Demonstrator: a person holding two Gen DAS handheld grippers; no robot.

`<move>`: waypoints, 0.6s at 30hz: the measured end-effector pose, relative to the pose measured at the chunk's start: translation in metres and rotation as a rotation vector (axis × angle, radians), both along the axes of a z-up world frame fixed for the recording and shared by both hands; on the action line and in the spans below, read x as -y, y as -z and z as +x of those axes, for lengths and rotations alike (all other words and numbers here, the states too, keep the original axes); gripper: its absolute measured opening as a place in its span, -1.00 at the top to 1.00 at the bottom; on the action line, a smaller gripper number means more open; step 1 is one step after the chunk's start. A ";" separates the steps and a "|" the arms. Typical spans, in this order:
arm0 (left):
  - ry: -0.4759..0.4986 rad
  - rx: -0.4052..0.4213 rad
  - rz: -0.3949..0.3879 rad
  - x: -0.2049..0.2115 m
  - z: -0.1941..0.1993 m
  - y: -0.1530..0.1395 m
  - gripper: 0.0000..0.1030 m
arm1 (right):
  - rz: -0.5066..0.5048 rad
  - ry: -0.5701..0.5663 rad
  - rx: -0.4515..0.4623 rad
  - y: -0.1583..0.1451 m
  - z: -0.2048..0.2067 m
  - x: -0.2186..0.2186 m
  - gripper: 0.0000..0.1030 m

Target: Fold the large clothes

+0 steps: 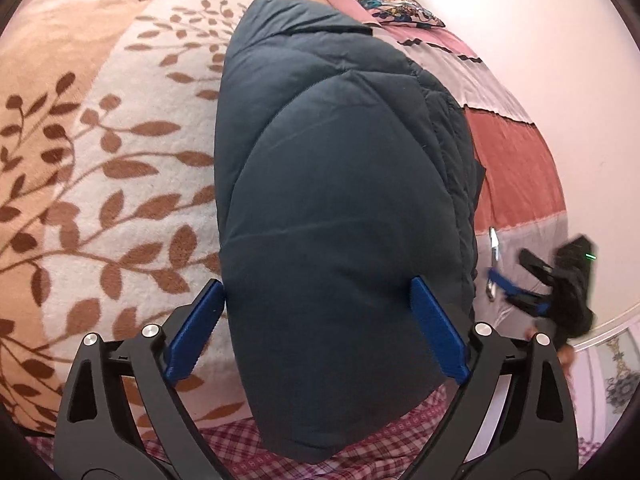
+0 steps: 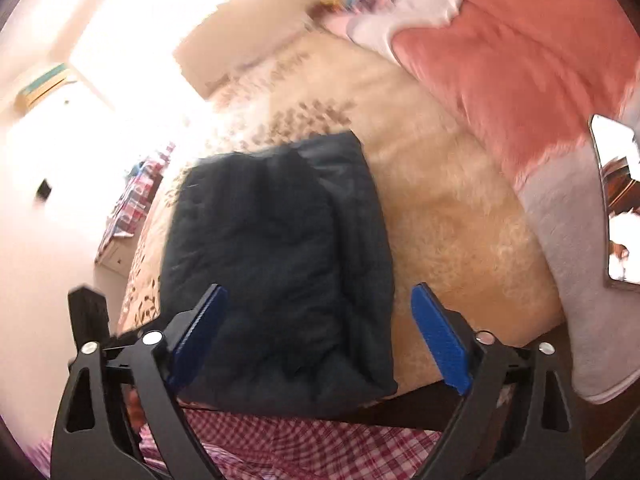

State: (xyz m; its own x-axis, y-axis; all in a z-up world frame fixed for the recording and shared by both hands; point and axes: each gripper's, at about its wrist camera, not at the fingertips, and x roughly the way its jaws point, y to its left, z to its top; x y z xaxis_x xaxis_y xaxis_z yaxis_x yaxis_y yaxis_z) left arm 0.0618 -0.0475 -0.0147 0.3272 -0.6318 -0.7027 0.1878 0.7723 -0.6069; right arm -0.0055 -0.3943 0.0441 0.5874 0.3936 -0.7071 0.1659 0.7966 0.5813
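Observation:
A dark navy padded jacket (image 1: 340,184) lies folded into a thick bundle on the leaf-patterned blanket (image 1: 120,160) of a bed. My left gripper (image 1: 318,284) stands open just over the bundle's near end, its blue pads (image 1: 196,336) spread about as wide as the jacket and not pressing on it. In the right wrist view the same jacket (image 2: 280,248) lies blurred below my right gripper (image 2: 320,290), which is open too, with its right pad over bare blanket. The right gripper (image 1: 520,294) also shows, blurred, at the jacket's right side.
A red, pink and grey quilt (image 1: 516,168) lies along the wall side of the bed, with a phone (image 2: 616,200) on its grey part. Patterned pillows (image 1: 400,4) sit at the far end. Red-checked fabric (image 2: 300,444) covers the near edge.

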 end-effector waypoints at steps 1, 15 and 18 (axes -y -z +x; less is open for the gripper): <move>0.002 -0.005 -0.005 0.000 0.001 0.001 -0.80 | 0.055 0.002 -0.038 0.012 0.008 0.004 -0.83; 0.098 0.061 0.019 0.026 0.010 0.004 -0.78 | 0.362 -0.089 -0.182 0.094 0.056 -0.001 -0.42; 0.094 0.137 0.040 0.027 0.006 -0.004 -0.58 | 0.349 -0.121 -0.129 0.086 0.059 -0.007 -0.09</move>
State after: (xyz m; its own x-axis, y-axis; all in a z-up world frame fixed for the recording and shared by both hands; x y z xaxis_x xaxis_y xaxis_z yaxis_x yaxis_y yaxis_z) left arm 0.0681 -0.0741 -0.0103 0.3626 -0.6367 -0.6805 0.3392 0.7703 -0.5400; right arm 0.0534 -0.3872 -0.0424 0.4368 0.6845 -0.5837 0.1727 0.5730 0.8012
